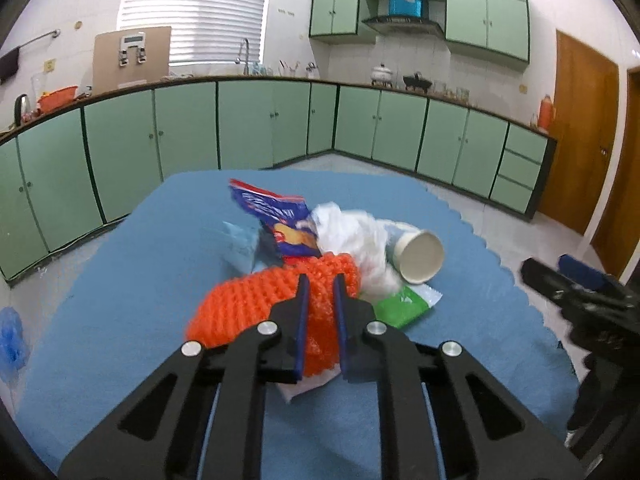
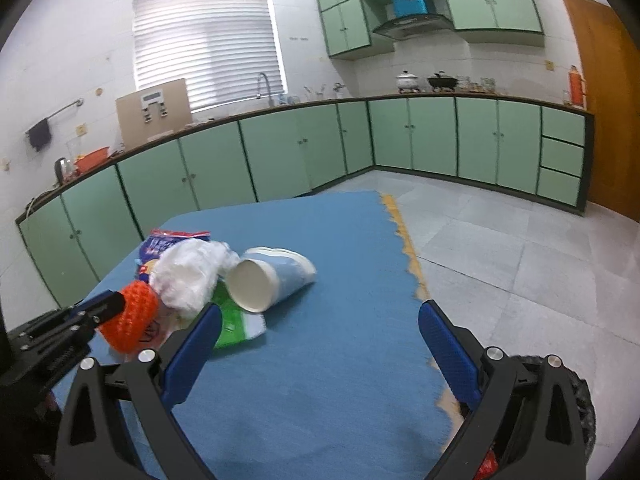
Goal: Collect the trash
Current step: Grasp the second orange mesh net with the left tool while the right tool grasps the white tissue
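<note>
A pile of trash lies on a blue cloth (image 1: 132, 280). My left gripper (image 1: 320, 280) is shut on an orange foam net (image 1: 248, 304), also seen in the right wrist view (image 2: 134, 316). Behind it lie a blue and red snack bag (image 1: 276, 216), a crumpled white plastic bag (image 1: 356, 236), a tipped paper cup (image 1: 420, 256) and a green wrapper (image 1: 400, 304). My right gripper (image 2: 320, 328) is open and empty, right of the pile, above the cloth (image 2: 320, 380). The cup (image 2: 268, 276) lies ahead of it to the left, beside the white bag (image 2: 188, 272).
Green kitchen cabinets (image 1: 248, 124) run along the far walls. The tiled floor (image 2: 500, 260) lies right of the table. A black trash bag (image 2: 580, 400) shows behind my right gripper's right finger. A blue plastic item (image 1: 12, 340) sits at the left edge.
</note>
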